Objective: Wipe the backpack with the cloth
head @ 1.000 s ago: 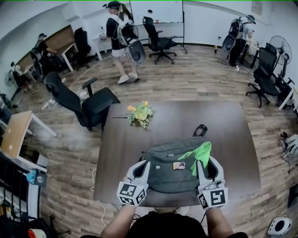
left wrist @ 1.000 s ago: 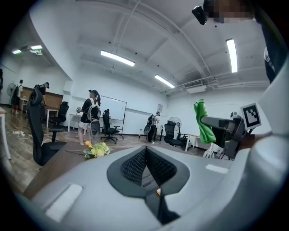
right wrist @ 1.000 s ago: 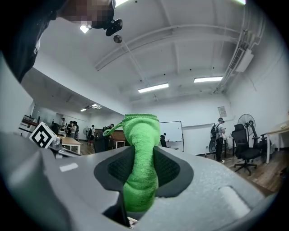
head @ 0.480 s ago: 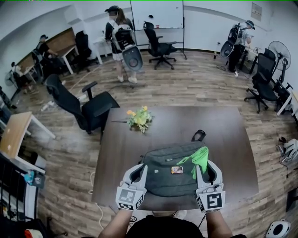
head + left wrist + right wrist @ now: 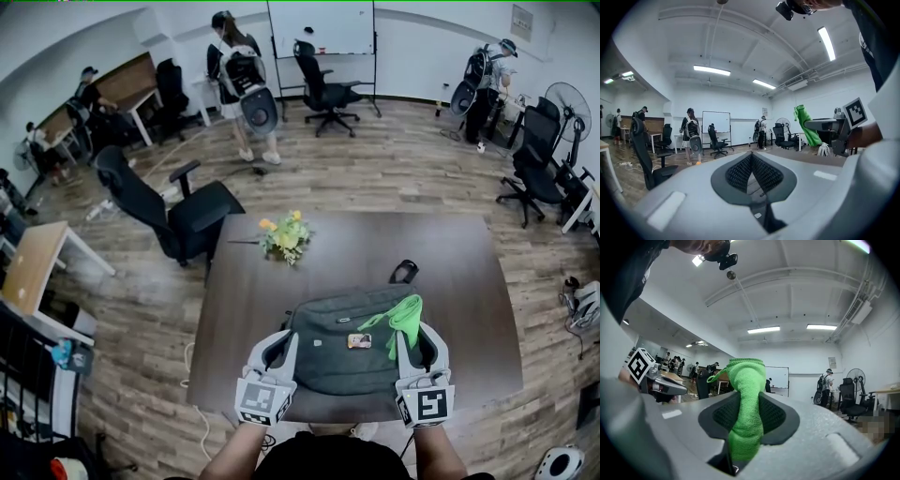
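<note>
A grey backpack (image 5: 342, 342) lies flat on the dark table (image 5: 469, 272), close to the near edge. My right gripper (image 5: 411, 332) hovers over the backpack's right side, shut on a green cloth (image 5: 405, 317) that flops forward onto the bag. In the right gripper view the cloth (image 5: 746, 394) stands up between the pads (image 5: 776, 416). My left gripper (image 5: 287, 337) sits at the backpack's left edge, shut with nothing in it. Its pads (image 5: 736, 171) meet at the tip in the left gripper view, where the cloth (image 5: 807, 126) shows at the right.
A small bunch of yellow flowers (image 5: 283, 232) lies on the table's far left. A black loop (image 5: 404, 272) sticks out behind the backpack. A black office chair (image 5: 183, 211) stands by the table's left corner. People and more chairs are far back in the room.
Both grippers have drawn slightly nearer to me, the cloth still held. The person at the back has walked further away.
</note>
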Motion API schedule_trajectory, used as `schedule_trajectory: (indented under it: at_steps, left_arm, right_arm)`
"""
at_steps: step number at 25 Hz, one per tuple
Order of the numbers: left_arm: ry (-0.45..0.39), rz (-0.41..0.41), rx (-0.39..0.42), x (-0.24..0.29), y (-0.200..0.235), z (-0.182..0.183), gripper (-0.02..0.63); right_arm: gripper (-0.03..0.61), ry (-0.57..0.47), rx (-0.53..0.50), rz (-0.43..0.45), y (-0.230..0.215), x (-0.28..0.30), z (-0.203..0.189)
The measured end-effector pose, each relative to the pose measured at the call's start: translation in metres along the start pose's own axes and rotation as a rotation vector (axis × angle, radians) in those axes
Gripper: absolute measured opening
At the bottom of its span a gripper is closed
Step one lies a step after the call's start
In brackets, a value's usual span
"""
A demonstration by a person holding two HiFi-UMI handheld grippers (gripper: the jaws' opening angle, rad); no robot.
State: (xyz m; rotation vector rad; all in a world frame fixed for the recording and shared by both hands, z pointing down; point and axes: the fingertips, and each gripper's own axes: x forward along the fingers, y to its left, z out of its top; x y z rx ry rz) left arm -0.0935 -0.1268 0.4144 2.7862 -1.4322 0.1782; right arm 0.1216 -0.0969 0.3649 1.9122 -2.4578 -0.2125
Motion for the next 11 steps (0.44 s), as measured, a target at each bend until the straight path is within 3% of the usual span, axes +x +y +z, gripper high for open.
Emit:
schedule_trajectory:
  at_steps: [11]
  left_arm:
    - [-0.017,-0.021,-0.008,0.0011,-0.0063,0.0046,0.018]
  right_arm:
    - [0.112,0.005,0.007,0.005,0.0037,0.0008,-0.0013]
